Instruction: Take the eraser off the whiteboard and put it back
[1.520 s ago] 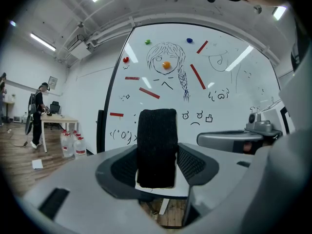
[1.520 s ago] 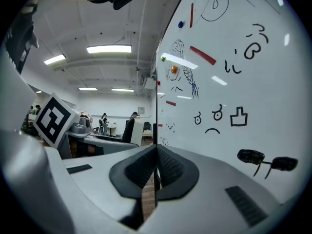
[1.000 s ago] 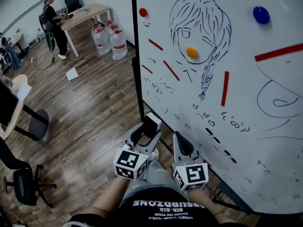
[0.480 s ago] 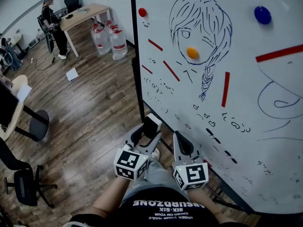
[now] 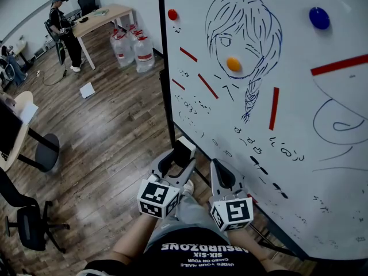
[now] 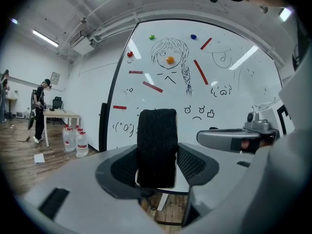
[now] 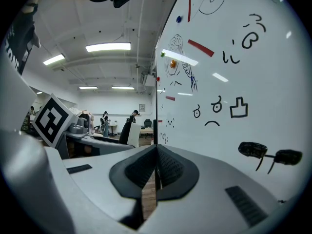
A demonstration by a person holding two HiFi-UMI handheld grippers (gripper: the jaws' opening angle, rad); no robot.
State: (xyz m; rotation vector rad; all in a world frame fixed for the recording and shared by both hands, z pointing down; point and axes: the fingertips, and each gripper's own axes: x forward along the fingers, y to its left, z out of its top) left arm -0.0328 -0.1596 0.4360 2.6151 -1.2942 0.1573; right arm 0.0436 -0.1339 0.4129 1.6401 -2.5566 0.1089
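My left gripper (image 5: 179,161) is shut on the eraser (image 5: 185,151), a white block with a black felt face. In the left gripper view the eraser (image 6: 157,147) stands upright between the jaws, felt side toward the camera. It is held low, in front of the whiteboard (image 5: 299,119) and just left of its black left edge. My right gripper (image 5: 221,177) hangs beside it, close to the board's lower part; in the right gripper view its pads (image 7: 156,167) are pressed together with nothing between them. The whiteboard (image 6: 195,91) carries a drawn girl's head, red strips and coloured magnets.
Several water jugs (image 5: 131,48) stand on the wood floor by the board's far left. A person (image 5: 63,30) stands by a desk (image 5: 106,15) at the back. An office chair (image 5: 29,226) and a round table (image 5: 17,117) sit at the left.
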